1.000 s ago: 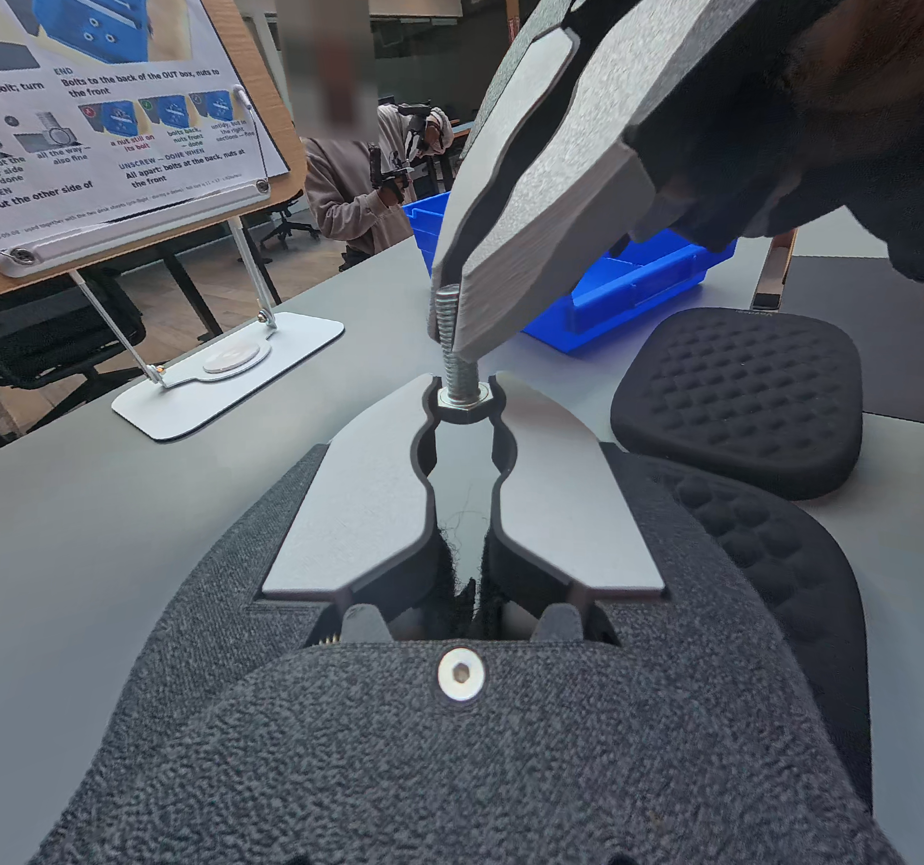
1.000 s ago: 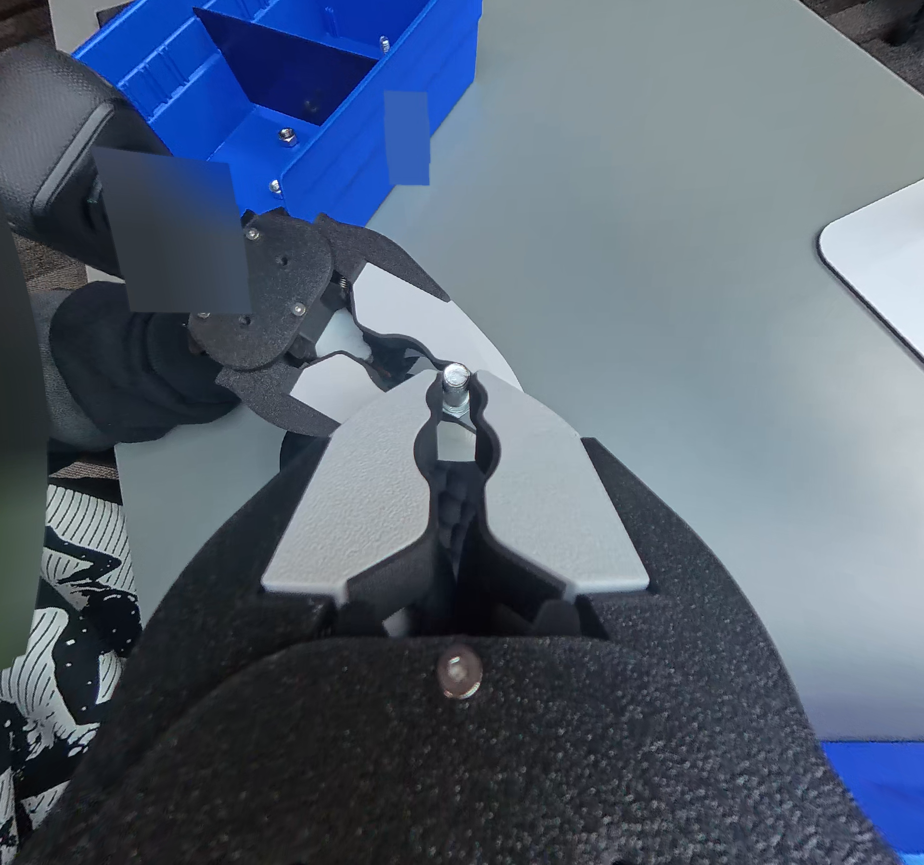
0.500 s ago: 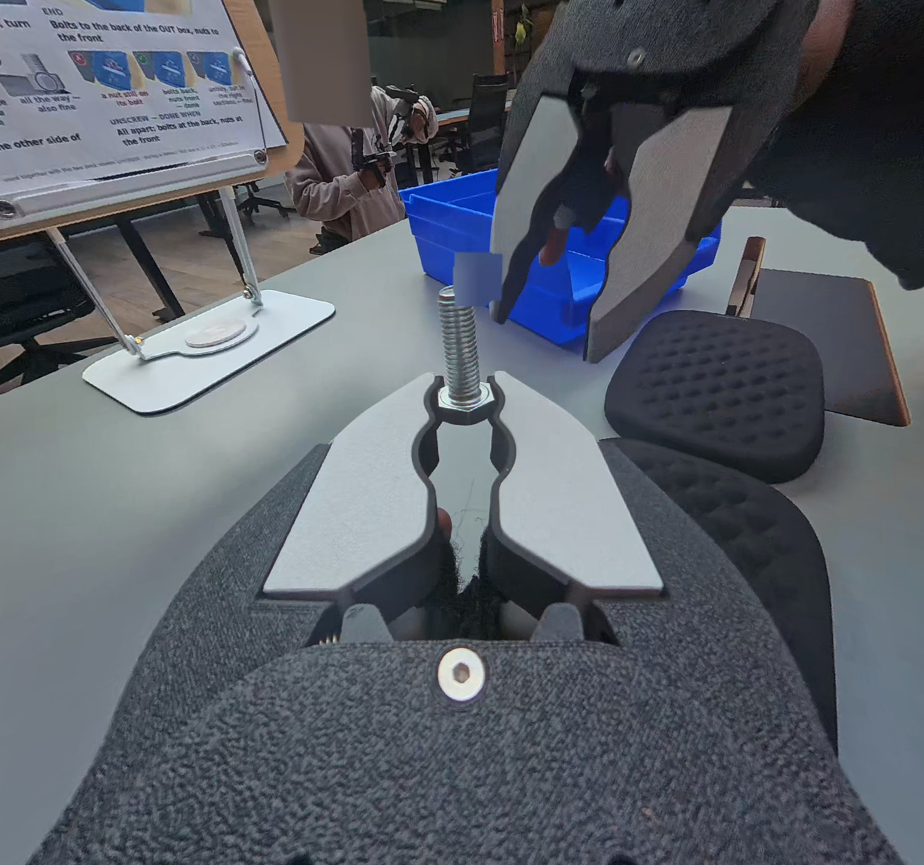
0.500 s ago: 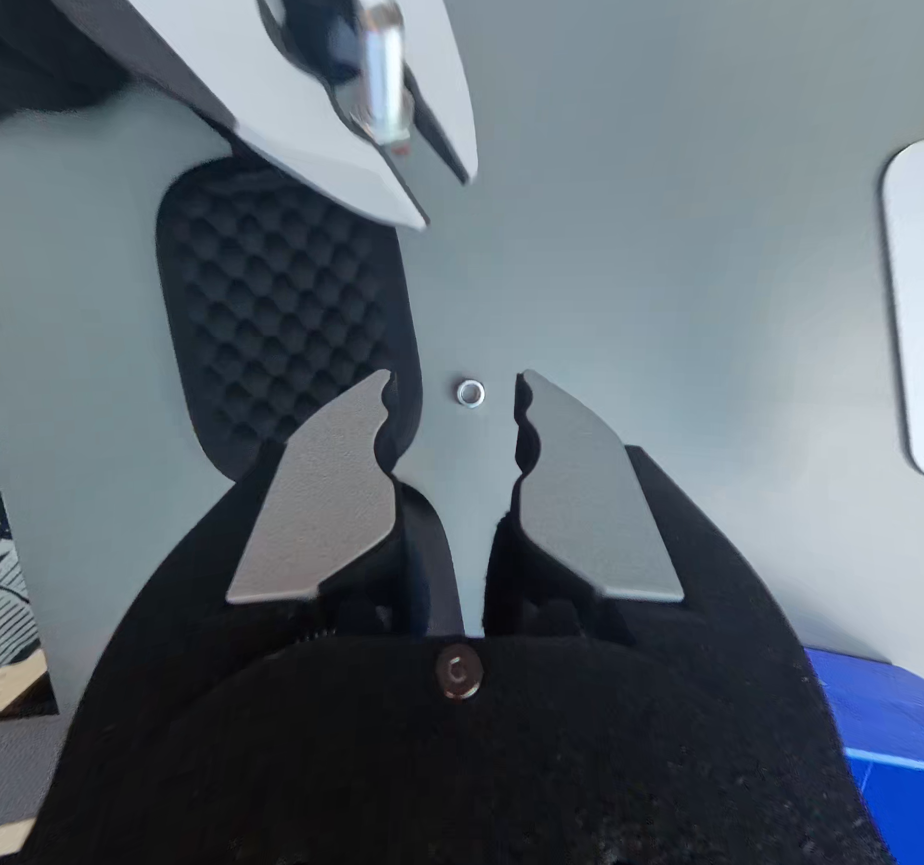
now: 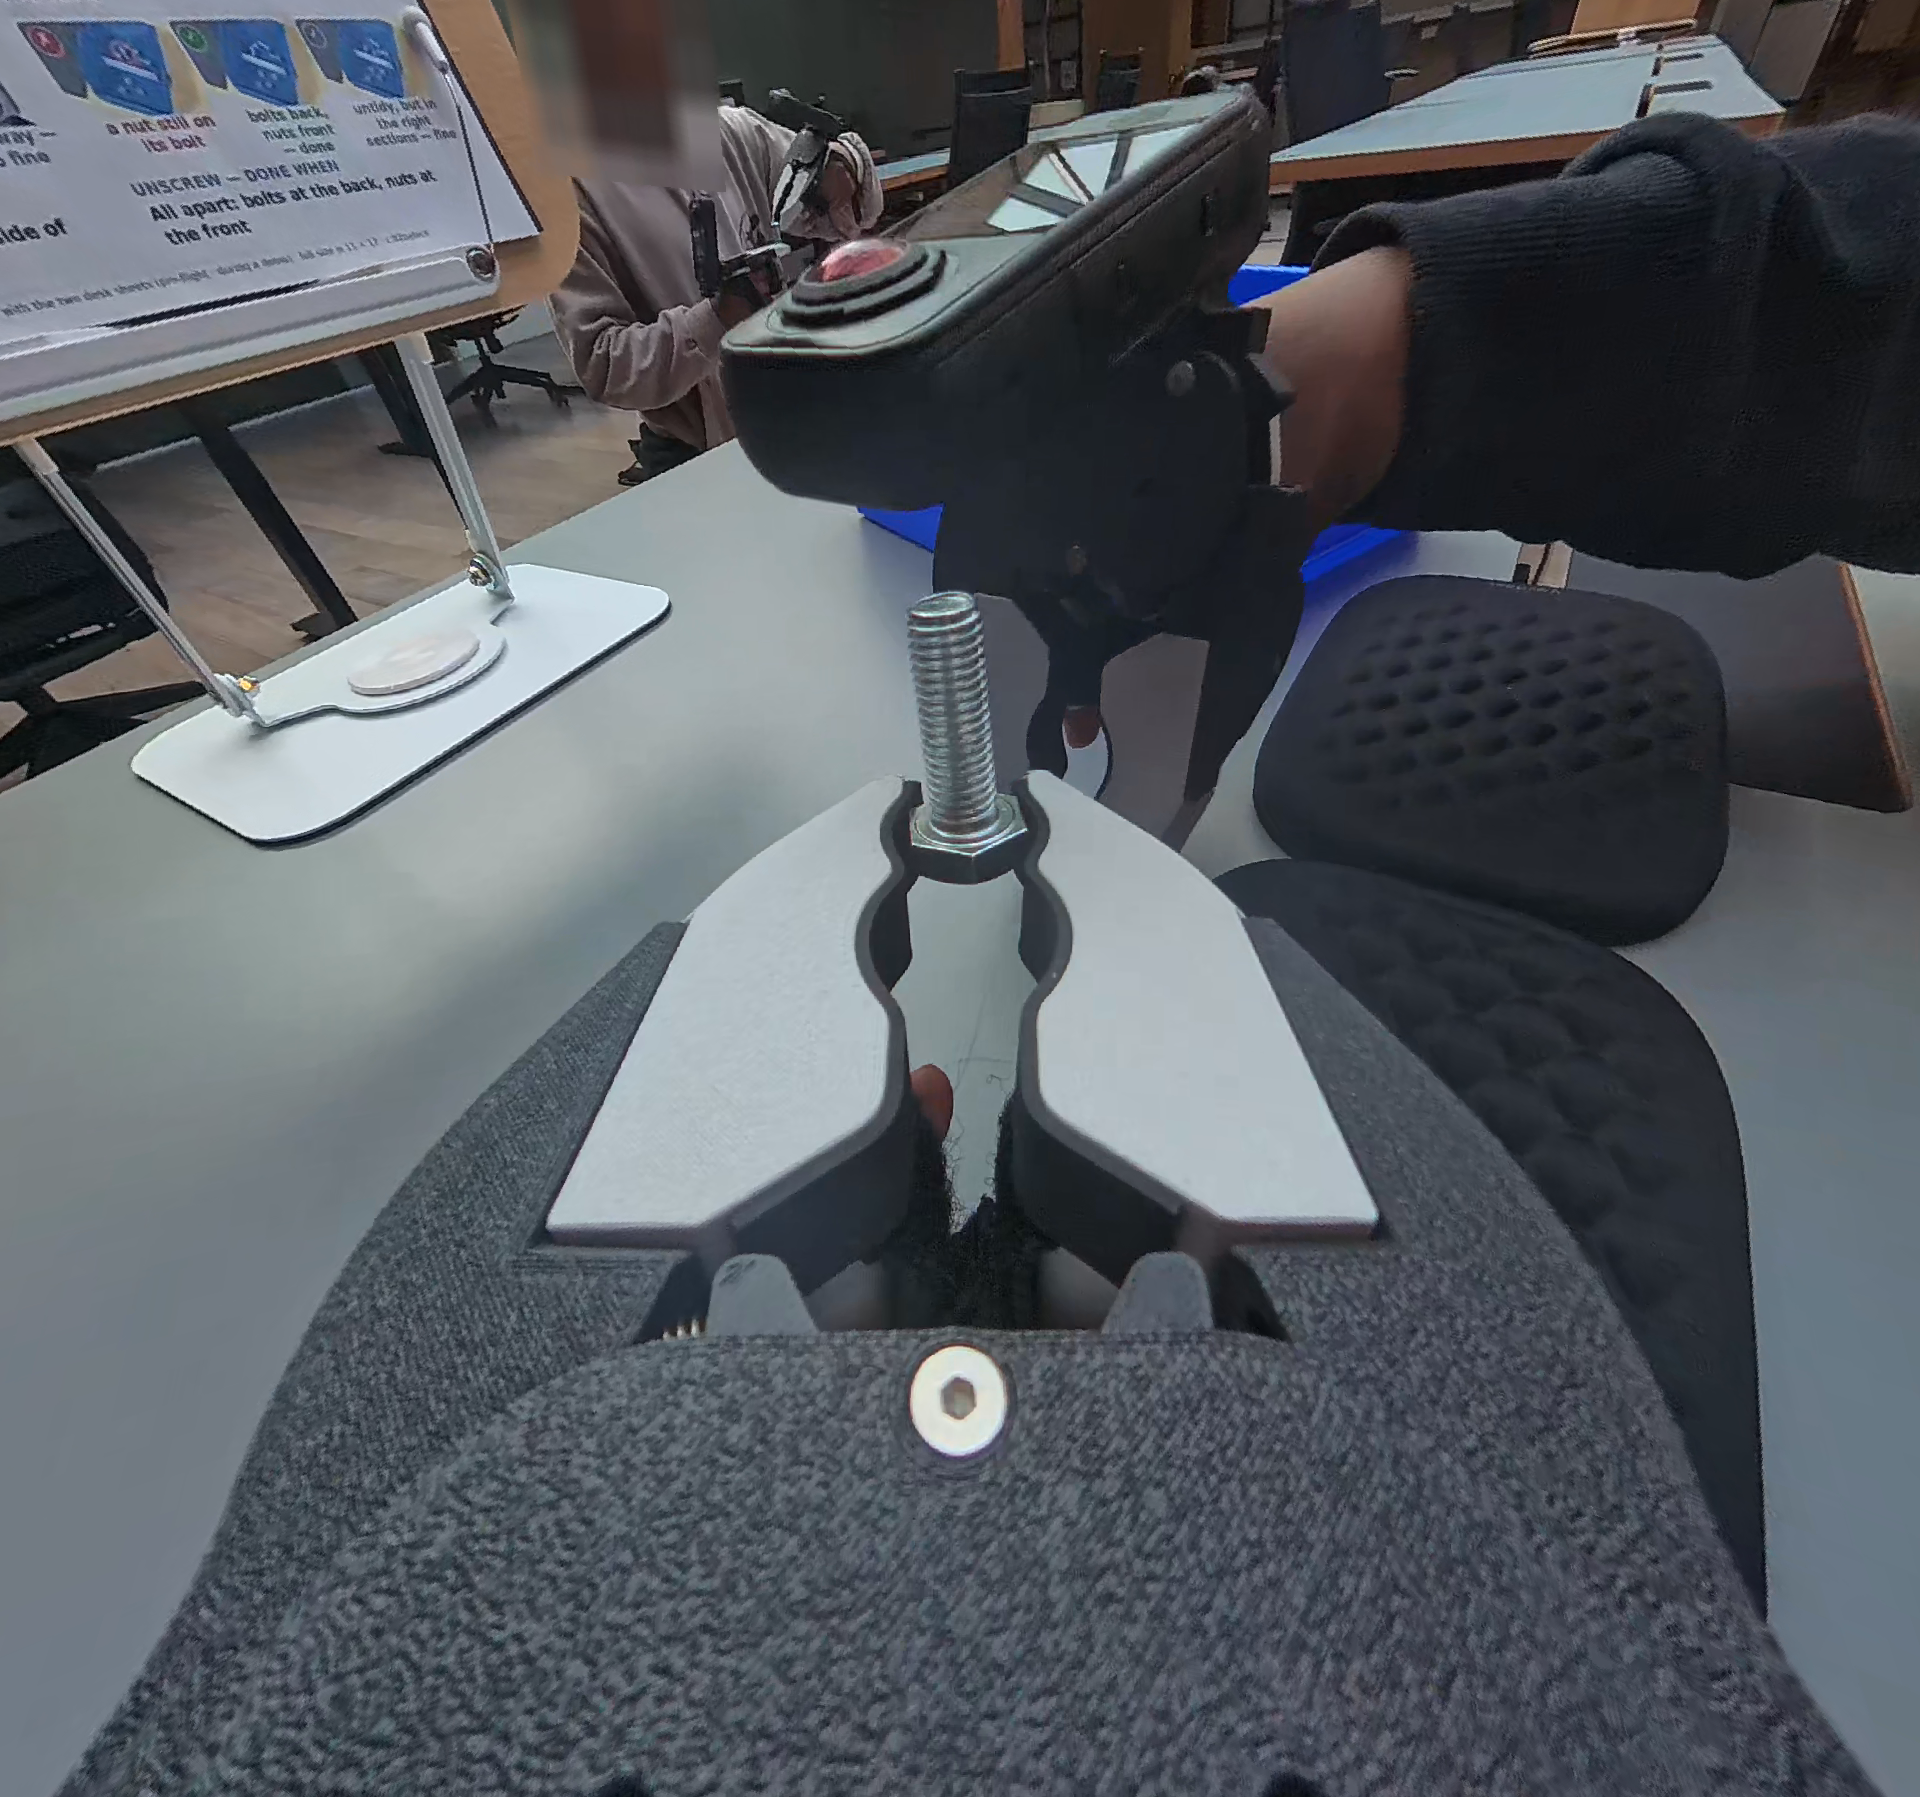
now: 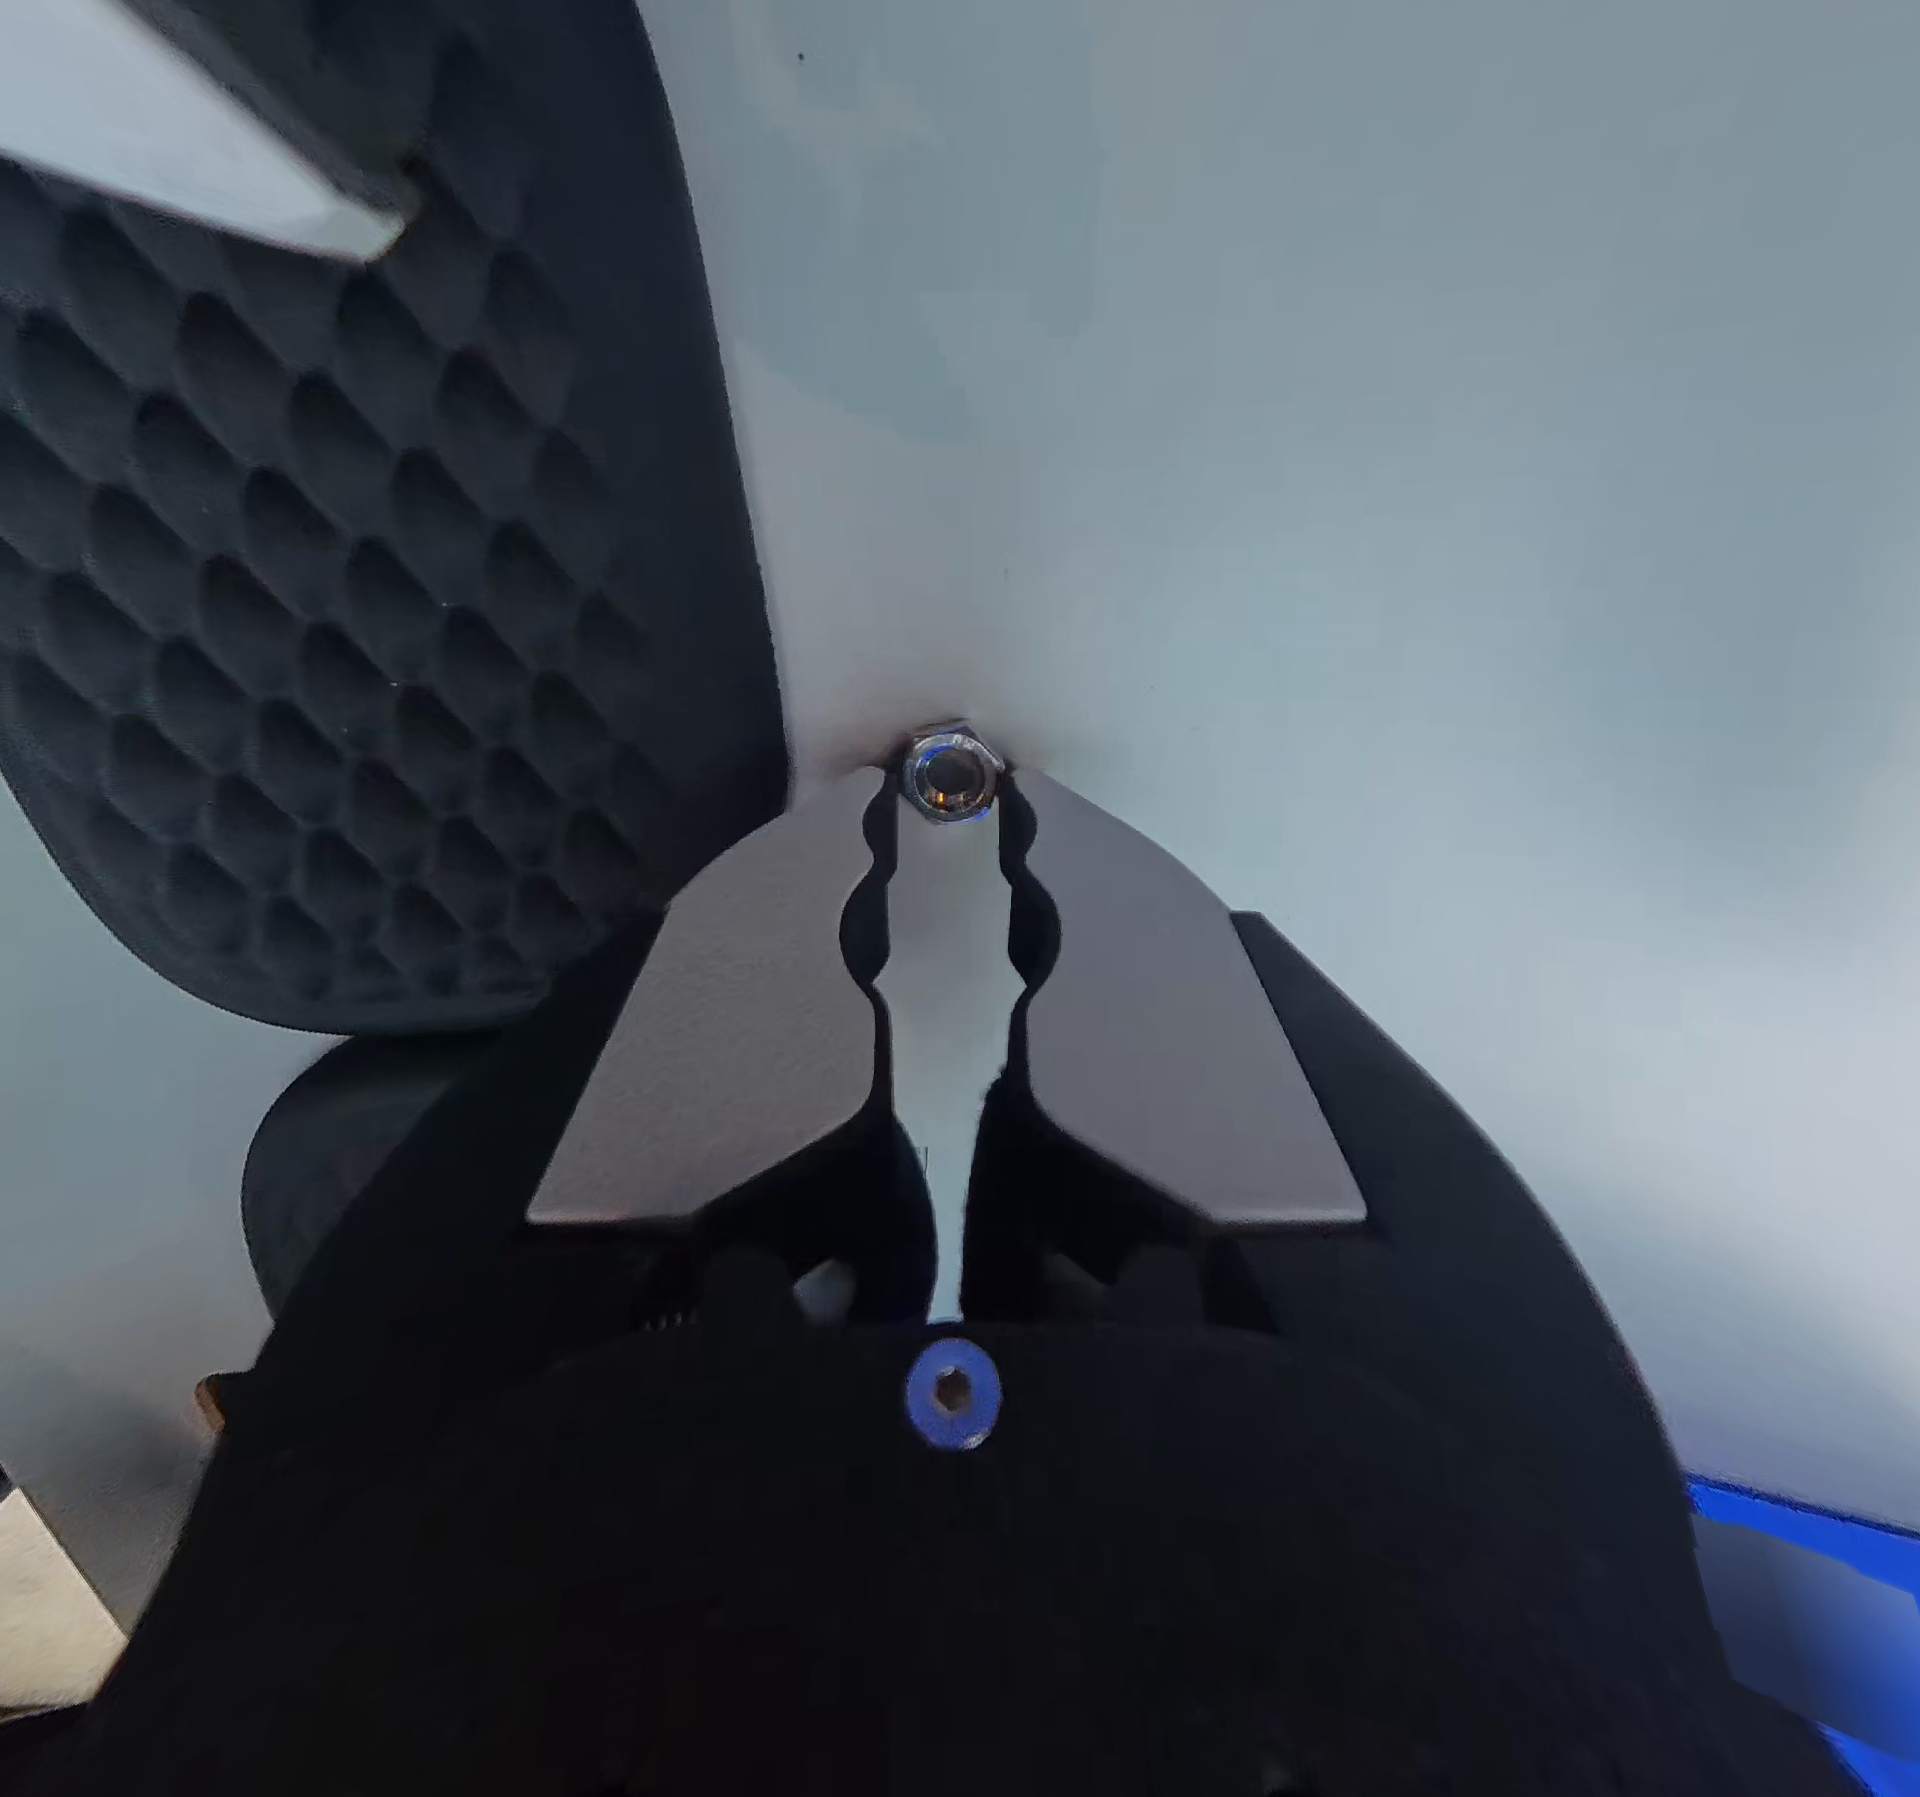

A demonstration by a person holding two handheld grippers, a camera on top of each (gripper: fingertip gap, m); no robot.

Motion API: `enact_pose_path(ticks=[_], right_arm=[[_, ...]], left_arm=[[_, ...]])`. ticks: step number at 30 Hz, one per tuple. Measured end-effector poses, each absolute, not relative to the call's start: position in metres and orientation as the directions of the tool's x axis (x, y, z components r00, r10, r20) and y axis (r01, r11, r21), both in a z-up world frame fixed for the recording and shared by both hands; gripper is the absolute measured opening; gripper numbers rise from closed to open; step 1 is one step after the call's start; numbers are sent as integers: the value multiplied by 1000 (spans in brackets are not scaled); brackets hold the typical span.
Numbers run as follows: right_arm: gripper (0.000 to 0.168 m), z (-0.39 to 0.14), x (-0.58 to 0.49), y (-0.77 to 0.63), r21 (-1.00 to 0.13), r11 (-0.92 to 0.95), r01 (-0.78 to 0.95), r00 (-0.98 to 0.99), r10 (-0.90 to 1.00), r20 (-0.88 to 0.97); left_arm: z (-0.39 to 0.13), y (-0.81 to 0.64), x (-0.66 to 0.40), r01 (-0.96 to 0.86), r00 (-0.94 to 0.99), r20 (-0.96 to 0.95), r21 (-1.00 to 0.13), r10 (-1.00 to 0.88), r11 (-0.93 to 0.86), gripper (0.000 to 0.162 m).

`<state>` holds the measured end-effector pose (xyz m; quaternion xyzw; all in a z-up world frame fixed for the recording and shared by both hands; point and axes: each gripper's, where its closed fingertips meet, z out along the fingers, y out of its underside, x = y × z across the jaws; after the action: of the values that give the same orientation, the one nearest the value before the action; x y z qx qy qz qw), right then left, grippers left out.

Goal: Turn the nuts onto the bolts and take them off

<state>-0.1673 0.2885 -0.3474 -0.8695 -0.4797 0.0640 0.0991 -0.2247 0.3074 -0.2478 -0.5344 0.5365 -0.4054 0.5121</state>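
Note:
My left gripper [image 5: 961,812] is shut on the hex head of a silver bolt [image 5: 945,698] and holds it upright, thread pointing up and bare. My right gripper [image 6: 948,797] points down at the grey table [image 6: 1351,397], and its fingertips [image 6: 1049,812] close on both sides of a silver nut [image 6: 948,779] lying flat on the table. In the left wrist view the right gripper [image 5: 1132,781] stands just behind the bolt, tips on the table, held by a hand in a dark sleeve [image 5: 1662,345]. The nut is hidden in that view.
A black dimpled pad [image 5: 1486,760] lies right of the grippers, also in the right wrist view [image 6: 312,552], with a second pad [image 5: 1558,1072] nearer. A blue bin [image 5: 1351,542] sits behind the right gripper. A stand [image 5: 395,708] holding a sheet is at the left. A person [image 5: 644,334] sits beyond the table. About 11 cm separates my left fingertips from my right.
My right gripper let go of the bolt's thread, swung away, came down over a loose nut on the table and closed on it. My left gripper kept holding the bolt upright.

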Motion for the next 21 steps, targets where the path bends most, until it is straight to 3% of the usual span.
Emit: enact_pose_path(ticks=[3,6,13,17,21], right_arm=[[17,-341,-164,286,-225,-477,850,490,872,2],[17,-302,-175,279,-315,-377,871,398,917,2],[17,-183,-224,242,-488,69,870,0,990,140],[17,-180,-246,220,-445,220,868,-198,975,96],[17,-195,-249,221,-363,257,896,-253,966,62]], left_arm=[[-247,303,-224,-150,66,-105,-984,-992,94,16],[-246,290,-223,-126,-25,-55,-990,-998,58,16],[-237,229,-225,-64,-401,49,-998,-915,-25,16],[-245,208,-228,-101,-507,24,-994,-862,32,16],[-250,204,-229,-121,-525,17,-991,-851,55,16]])
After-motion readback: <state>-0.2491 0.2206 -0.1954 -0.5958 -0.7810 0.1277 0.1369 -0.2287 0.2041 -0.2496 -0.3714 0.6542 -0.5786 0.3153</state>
